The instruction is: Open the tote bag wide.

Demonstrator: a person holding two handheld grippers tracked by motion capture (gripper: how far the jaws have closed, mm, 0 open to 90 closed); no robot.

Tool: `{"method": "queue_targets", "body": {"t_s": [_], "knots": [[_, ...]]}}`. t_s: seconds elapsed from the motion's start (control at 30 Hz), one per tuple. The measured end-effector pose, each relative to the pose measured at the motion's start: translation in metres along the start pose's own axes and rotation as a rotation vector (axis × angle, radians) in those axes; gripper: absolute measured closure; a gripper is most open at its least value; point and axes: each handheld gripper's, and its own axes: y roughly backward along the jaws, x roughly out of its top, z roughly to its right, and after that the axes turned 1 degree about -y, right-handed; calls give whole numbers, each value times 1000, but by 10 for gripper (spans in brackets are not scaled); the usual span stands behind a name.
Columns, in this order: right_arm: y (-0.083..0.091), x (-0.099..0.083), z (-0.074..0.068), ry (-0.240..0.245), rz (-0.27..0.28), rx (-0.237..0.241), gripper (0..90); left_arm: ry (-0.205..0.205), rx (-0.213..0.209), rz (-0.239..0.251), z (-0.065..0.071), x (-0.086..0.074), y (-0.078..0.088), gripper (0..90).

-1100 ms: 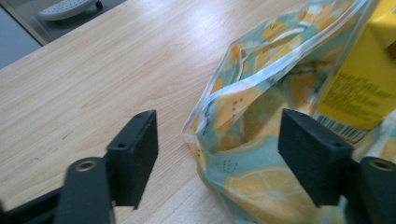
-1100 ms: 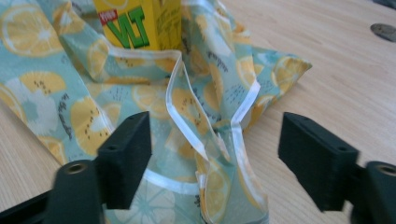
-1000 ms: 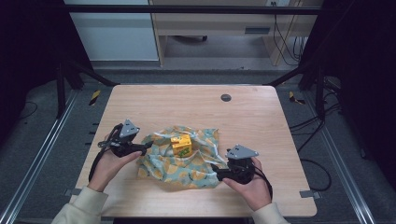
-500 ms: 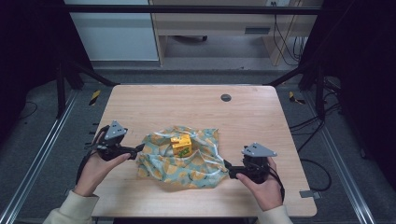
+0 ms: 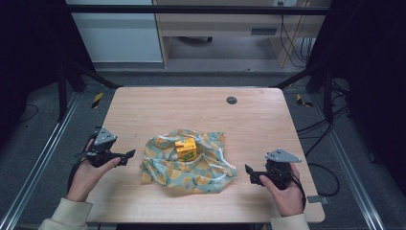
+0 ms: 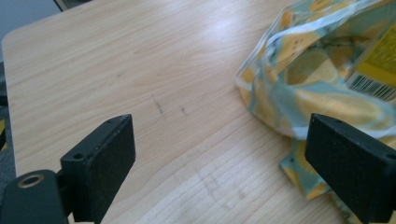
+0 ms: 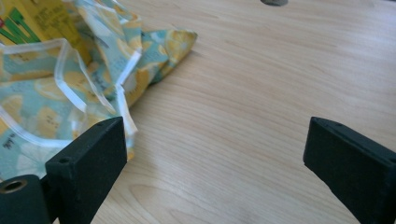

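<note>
Wooden table (image 5: 143, 110) fills the middle of the floor, and a lemon-print bag (image 5: 191, 165) lies crumpled at its centre, mouth slack, with a yellow carton (image 5: 186, 148) standing in its folds. Since a second ago both hands have drawn away from the bag, so the packing looks finished. Left of the bag, the left gripper (image 5: 127, 155) has just been opening, jaws empty. Right of it, the right gripper (image 5: 249, 173) likewise gapes, nothing between.
</note>
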Motion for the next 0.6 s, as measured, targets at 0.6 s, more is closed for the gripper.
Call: {"method": "queue_targets", "body": {"t_s": [0.6], "knots": [[-19, -14, 33, -81, -116, -103, 82, 34, 92, -107, -38, -38, -3, 74]]}}
